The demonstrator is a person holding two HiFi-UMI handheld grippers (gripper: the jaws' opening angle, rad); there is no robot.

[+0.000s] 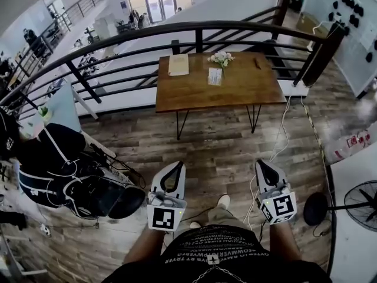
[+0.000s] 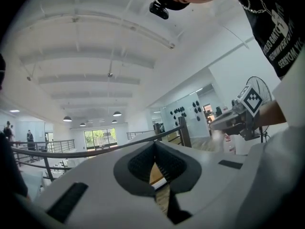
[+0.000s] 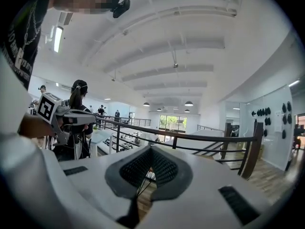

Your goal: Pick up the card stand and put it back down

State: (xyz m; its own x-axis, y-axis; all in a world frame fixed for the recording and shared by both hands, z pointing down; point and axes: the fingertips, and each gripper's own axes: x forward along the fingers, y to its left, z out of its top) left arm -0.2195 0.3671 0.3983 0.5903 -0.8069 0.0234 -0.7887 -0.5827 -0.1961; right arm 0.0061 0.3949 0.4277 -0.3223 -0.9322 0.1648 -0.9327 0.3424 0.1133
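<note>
Plank floor on a mezzanine, dark railing (image 1: 118, 40) curving along its far edge; wooden table (image 1: 194, 96) on thin black legs set against that railing; dark bags (image 1: 59, 170) heaped at the person's left, a fan (image 1: 362, 202) at the right.

Card stand (image 1: 215, 76) sat on the table's far half, near mid-width, just in front of a small bunch of pale flowers (image 1: 221, 57); a pale booklet (image 1: 178, 64) lay to its left, apart from it. The stand read as a small white card, printed face turned toward the person, a little taller than wide; at this range it could not be settled whether it stood upright or leaned back, and its base was not made out.

Left gripper (image 1: 175, 170) and right gripper (image 1: 263, 167) were held low at the person's waist, tips pointing forward at the table; both clenched, pads meeting at the tip, nothing between them.

Key relation: the stand lay straight ahead and well apart from both grippers, a stretch of bare floor and the table's near edge between. It lined up roughly midway between the two, so neither hand was clearly nearer. Judgement: pick-up not yet begun; the person would need to close on the table and open a jaw first.
</note>
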